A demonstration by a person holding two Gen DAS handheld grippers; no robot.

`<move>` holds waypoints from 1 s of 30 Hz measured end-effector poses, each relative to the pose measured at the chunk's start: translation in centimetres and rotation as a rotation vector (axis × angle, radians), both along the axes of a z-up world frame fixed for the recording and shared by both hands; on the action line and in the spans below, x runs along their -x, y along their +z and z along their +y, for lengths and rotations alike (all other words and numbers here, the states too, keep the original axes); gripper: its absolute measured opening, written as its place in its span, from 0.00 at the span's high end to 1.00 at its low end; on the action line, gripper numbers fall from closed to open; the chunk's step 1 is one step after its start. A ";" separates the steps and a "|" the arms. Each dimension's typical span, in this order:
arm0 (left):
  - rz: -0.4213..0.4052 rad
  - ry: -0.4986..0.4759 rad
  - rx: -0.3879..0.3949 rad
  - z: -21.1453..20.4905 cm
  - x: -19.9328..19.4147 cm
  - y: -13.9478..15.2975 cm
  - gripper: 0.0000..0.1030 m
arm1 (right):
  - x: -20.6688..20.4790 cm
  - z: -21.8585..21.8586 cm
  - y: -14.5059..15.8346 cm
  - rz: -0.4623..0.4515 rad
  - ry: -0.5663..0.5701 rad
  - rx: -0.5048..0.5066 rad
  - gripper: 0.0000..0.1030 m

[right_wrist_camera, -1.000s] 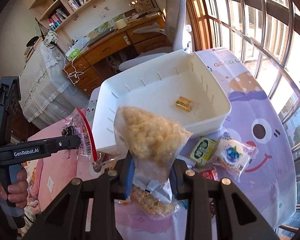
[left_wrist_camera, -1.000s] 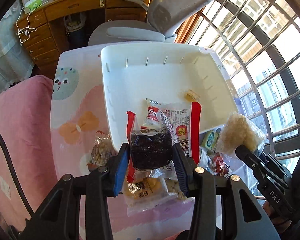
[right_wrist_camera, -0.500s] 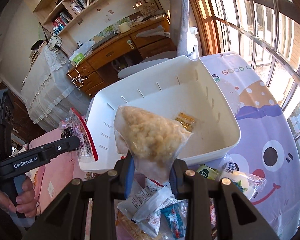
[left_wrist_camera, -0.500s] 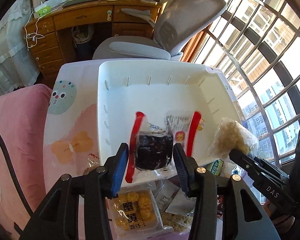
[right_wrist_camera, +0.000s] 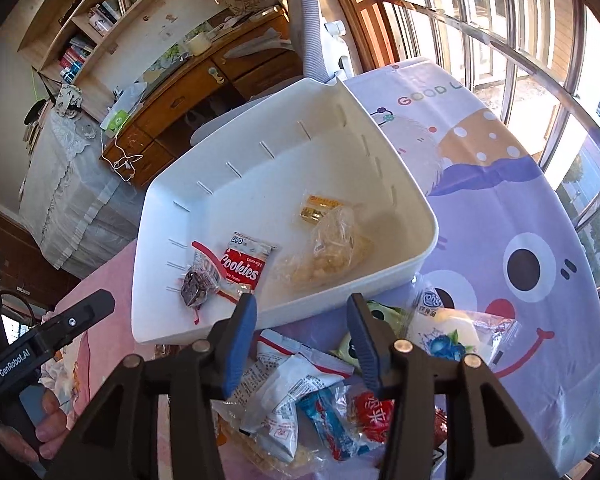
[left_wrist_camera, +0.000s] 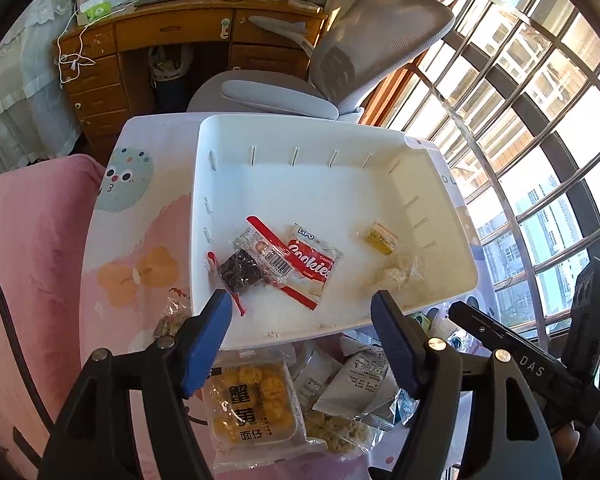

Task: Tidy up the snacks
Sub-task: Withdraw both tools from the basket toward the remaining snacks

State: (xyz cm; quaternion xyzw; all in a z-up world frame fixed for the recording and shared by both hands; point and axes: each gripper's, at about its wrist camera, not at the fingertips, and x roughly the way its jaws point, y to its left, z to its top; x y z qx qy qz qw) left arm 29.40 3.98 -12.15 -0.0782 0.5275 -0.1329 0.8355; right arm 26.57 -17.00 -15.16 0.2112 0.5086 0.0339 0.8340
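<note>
Both the left tongs (left_wrist_camera: 302,310) and right tongs (right_wrist_camera: 302,312) are opening, empty, above the white plastic bin (left_wrist_camera: 340,184) holding a dark-filled clear packet (left_wrist_camera: 240,270) and a clear puffed-snack bag (right_wrist_camera: 328,252).

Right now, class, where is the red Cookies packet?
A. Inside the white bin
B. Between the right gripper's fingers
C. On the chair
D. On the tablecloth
A: the Cookies packet lies on the floor of the white bin, beside a dark snack bag.
</note>
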 end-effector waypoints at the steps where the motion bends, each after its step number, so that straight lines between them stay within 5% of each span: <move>1: -0.003 -0.002 0.002 0.1 0.3 0.3 0.31 | 0.5 0.0 0.2 -0.003 -0.008 -0.004 0.54; 12: -0.016 -0.029 0.038 1.4 5.9 2.3 0.30 | 7.1 0.5 2.7 -0.040 -0.091 -0.016 0.38; 30: 0.008 -0.147 0.034 3.1 13.4 1.6 0.27 | 18.1 1.7 2.0 -0.019 -0.249 0.028 0.38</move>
